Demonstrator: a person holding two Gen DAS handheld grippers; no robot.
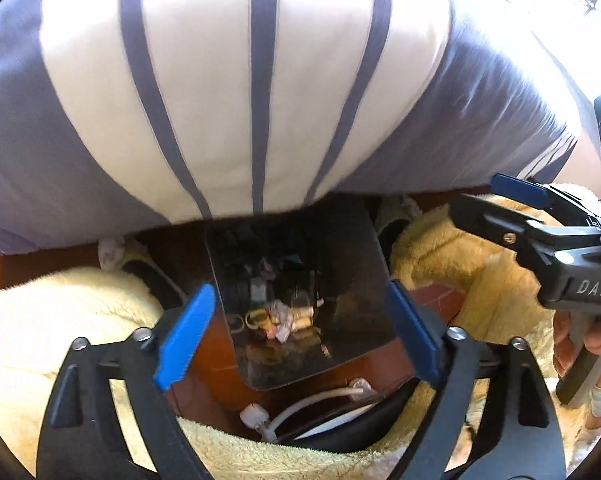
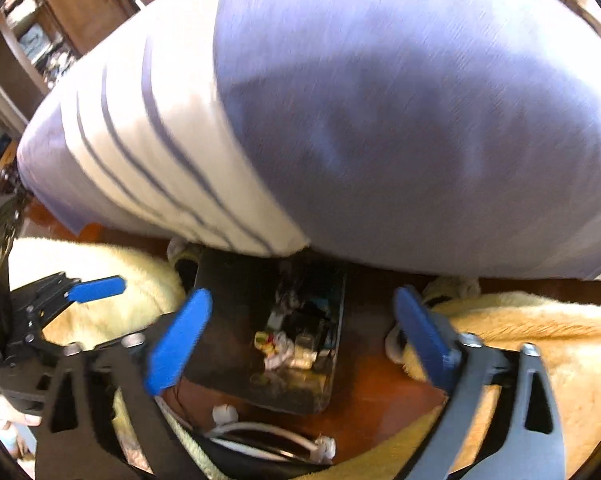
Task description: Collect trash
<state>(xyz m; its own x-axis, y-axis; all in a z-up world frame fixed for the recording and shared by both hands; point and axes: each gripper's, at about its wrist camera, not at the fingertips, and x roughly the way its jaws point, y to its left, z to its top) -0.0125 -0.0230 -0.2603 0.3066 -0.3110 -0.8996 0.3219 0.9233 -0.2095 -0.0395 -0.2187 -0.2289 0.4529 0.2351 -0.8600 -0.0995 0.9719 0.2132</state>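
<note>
Below the pillow's [image 1: 260, 80] edge, both grippers' [image 1: 296, 332] [image 2: 300, 340] fingers spread empty over the trash tray [image 1: 340, 352].

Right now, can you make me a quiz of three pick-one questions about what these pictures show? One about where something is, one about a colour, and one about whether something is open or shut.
1. Where does the striped pillow lie?
A. over the far end of the dark bin
B. under the white cable
C. inside the bin

2. What colour are the pads of the left hand-held gripper?
A. red
B. blue
C. green

3. How does the right hand-held gripper stand?
A. shut on a wrapper
B. shut on the pillow
C. open, holding nothing

Answers:
1 A: the pillow covers the top edge of the dark bin, with scraps of trash showing below it.
2 B: both pads are bright blue.
3 C: its jaws stand wide apart with the bin seen between them, touching nothing.
</note>
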